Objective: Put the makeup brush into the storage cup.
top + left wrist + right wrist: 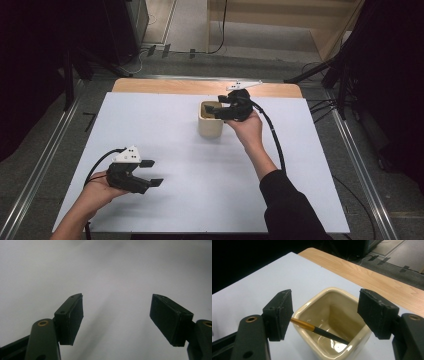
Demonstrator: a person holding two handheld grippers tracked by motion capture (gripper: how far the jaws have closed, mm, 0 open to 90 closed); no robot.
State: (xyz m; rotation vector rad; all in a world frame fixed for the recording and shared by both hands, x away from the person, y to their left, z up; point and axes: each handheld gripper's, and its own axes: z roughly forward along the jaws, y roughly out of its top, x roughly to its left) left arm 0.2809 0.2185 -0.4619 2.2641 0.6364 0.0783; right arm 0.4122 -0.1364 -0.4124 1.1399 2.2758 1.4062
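So we've got a white sheet [200,200] covering most of the table [205,87], with just a strip of bare wood showing along the top edge in the high view, and the sheet runs almost down to the bottom of the frame. Loads of open room on it: the whole left half and the lower middle are bare. We count one cup [210,121], a cream square-ish one, sitting upper middle of the high view, not far below that wooden strip. There's one brush [319,330] in it, gold collar and dark handle, lying slanted inside with the gold end poking over the rim toward the left of the right gripper view; its bristle end is hidden behind the left jaw there. Two grippers in total. The right gripper [223,108] hangs right over the cup's right rim, and in its own view [325,315] the jaws stand spread wide either side of the cup, pads not touching the cup or the brush. The left gripper [151,172] is well apart from all that, lower left of the high view, held just over the bare sheet with nothing near it; its own view [116,320] shows the jaws spread with only white sheet between them. One dark sleeve [287,207] comes in at the lower right.
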